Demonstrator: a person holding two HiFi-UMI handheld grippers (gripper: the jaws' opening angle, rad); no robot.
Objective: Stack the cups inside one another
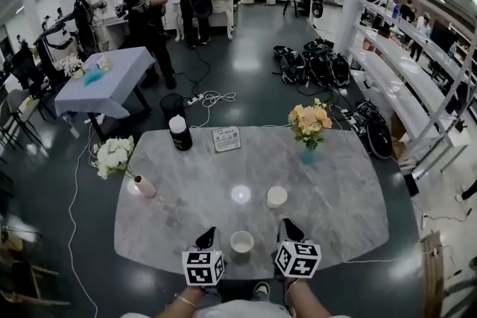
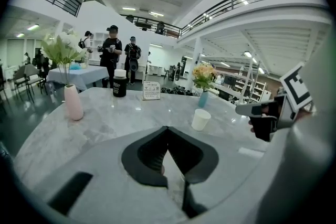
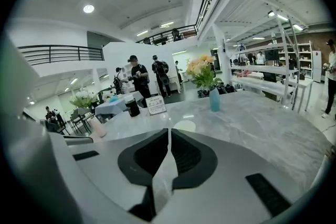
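Two white paper cups stand upright on the grey marble table. One cup sits near the front edge, between my two grippers. The other cup stands a little farther in, just ahead of my right gripper; its rim shows right beyond the right gripper, whose jaws are shut on nothing. My left gripper hovers left of the near cup. Its jaws are closed tip to tip, and the left gripper is empty. The farther cup appears ahead to its right.
A pink vase with white flowers stands at the table's left edge. A black canister and a sign card are at the far side, and a blue vase with flowers at the far right. Several people stand beyond.
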